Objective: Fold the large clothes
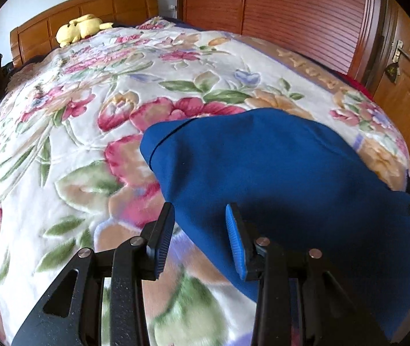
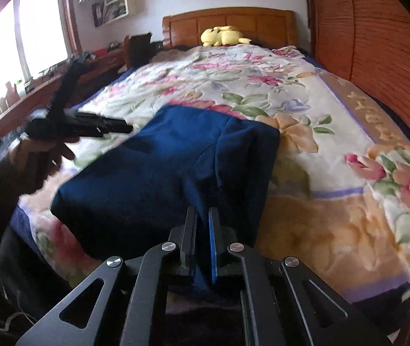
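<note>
Blue cloth, the garment (image 2: 158, 173), lies on the floral blanket (image 2: 334, 132) at the foot end, far from the yellow plush toy (image 2: 223, 36) by the headboard. It looks partly folded already, doubled into a rough block. My right gripper (image 2: 203, 239) is clenched on its near edge; my left gripper (image 1: 200, 236) stands parted, gripping nothing, over the garment's left corner. I judge further folds remain.

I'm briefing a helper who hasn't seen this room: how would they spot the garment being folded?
Start at the bed with the floral blanket. At its near end lies the blue garment, the only plain, solid-coloured cloth on the patterned cover. The right gripper is shut on its near edge.
</note>
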`<move>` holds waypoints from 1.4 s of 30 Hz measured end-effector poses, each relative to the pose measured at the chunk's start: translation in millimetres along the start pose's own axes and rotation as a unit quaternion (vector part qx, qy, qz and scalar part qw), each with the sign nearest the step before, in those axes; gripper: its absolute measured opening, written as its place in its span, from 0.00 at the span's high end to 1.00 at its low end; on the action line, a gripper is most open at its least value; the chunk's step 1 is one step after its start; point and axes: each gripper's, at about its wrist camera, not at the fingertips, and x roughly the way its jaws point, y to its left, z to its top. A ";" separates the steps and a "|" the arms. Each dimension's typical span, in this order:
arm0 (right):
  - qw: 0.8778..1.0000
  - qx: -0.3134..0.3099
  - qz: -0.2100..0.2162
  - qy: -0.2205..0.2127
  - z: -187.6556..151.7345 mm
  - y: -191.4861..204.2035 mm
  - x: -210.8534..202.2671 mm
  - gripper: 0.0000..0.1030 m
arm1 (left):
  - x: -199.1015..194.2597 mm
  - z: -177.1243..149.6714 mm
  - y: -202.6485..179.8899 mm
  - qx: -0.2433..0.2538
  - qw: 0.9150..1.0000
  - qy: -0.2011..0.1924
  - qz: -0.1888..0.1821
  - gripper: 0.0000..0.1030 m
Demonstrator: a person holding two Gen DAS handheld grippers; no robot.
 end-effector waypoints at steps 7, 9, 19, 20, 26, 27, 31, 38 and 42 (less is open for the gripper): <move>0.999 0.014 -0.029 0.006 -14.9 -1.2 -33.1 0.70 | 31.2 2.6 12.0 0.000 1.000 0.018 0.007 0.63; 0.999 0.015 -0.041 0.010 -19.7 -1.9 -42.7 0.59 | 39.4 3.2 16.7 -0.004 1.000 0.024 0.006 0.63; 0.997 0.044 -0.043 0.054 -53.3 -1.4 -47.5 0.51 | 81.4 23.0 39.6 -0.036 0.999 0.038 0.007 0.51; 0.997 0.048 -0.036 0.057 -55.4 -0.4 -43.7 0.51 | 84.6 25.6 41.4 -0.039 0.998 0.038 0.012 0.44; 0.996 0.070 -0.016 0.045 -50.3 -1.0 -26.0 0.49 | 104.9 34.7 68.8 -0.074 0.996 0.050 0.008 0.05; 0.996 0.075 -0.012 0.043 -49.8 -2.9 -22.9 0.49 | 107.6 34.9 73.5 -0.079 0.995 0.053 0.003 0.01; 0.996 0.079 -0.006 0.038 -52.4 -3.5 -14.2 0.49 | 110.4 35.9 75.0 -0.066 0.996 0.052 -0.005 0.00; 0.994 0.105 0.001 0.041 -60.6 -1.5 13.6 0.49 | 109.5 38.7 73.6 -0.070 0.996 0.060 0.000 0.00; 0.992 0.127 0.011 0.021 -60.2 -3.0 10.1 0.49 | 106.1 39.4 70.9 -0.062 0.997 0.055 -0.007 0.08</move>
